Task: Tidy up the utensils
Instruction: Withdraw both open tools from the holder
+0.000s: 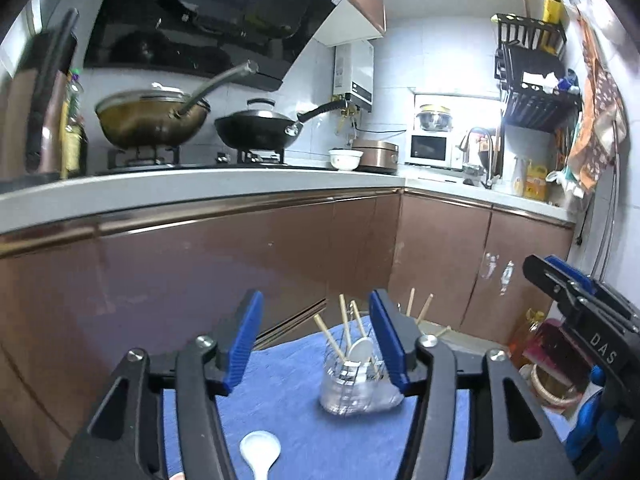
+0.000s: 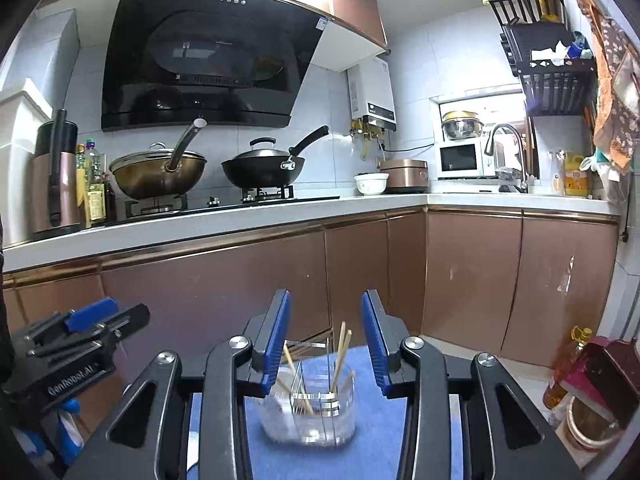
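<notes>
On the blue cloth [image 1: 288, 408], near left: one white spoon [image 1: 259, 453] loose, handle cut off by frame. Centre: clear holder [image 1: 352, 390] already has chopsticks [image 1: 345, 326] and another spoon [image 1: 359, 350] — mostly done. Left gripper [image 1: 316, 340] and right gripper [image 2: 326, 340] both spread wide, empty. Holder's dividers blurry; count unclear.

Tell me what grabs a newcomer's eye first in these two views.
Likely the clear utensil holder on the blue cloth, chopsticks poking out, framed between the open blue fingers of the right hand-held gripper. Next, a white spoon lying loose on the cloth just ahead of the open left hand-held gripper.
</notes>
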Demonstrator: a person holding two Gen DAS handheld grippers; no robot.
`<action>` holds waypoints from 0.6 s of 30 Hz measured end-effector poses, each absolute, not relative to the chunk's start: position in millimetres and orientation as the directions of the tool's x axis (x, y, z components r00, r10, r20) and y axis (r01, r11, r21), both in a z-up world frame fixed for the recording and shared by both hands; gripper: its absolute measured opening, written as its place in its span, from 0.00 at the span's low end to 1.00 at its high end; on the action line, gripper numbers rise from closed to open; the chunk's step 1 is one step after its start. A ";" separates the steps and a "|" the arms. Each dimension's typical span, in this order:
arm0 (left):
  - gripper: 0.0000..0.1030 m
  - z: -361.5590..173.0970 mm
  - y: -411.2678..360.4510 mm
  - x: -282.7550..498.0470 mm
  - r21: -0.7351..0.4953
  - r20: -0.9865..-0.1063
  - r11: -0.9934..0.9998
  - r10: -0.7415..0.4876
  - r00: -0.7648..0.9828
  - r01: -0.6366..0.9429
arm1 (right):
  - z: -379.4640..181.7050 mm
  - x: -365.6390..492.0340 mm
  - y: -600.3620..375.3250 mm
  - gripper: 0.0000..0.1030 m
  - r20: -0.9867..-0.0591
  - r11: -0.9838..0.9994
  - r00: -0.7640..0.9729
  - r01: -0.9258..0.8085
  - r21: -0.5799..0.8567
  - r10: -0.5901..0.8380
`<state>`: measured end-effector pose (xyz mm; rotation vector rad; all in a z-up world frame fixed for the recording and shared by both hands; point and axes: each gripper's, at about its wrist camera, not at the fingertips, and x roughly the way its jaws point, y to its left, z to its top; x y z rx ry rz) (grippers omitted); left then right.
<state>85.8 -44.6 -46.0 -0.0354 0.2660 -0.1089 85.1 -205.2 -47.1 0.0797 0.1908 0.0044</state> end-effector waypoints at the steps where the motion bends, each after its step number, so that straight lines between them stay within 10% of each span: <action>1: 0.54 -44.3 -44.2 76.5 -0.041 -0.254 0.995 -0.103 0.962 0.095 | -46.5 77.2 -205.4 0.38 -0.190 0.997 0.982 0.005 0.080 0.010; 18: 0.65 -36.2 -36.6 -12.8 0.019 -0.242 0.999 -0.033 0.970 0.039 | -54.5 -16.4 -202.7 0.71 -0.223 0.996 0.975 0.036 0.084 -0.016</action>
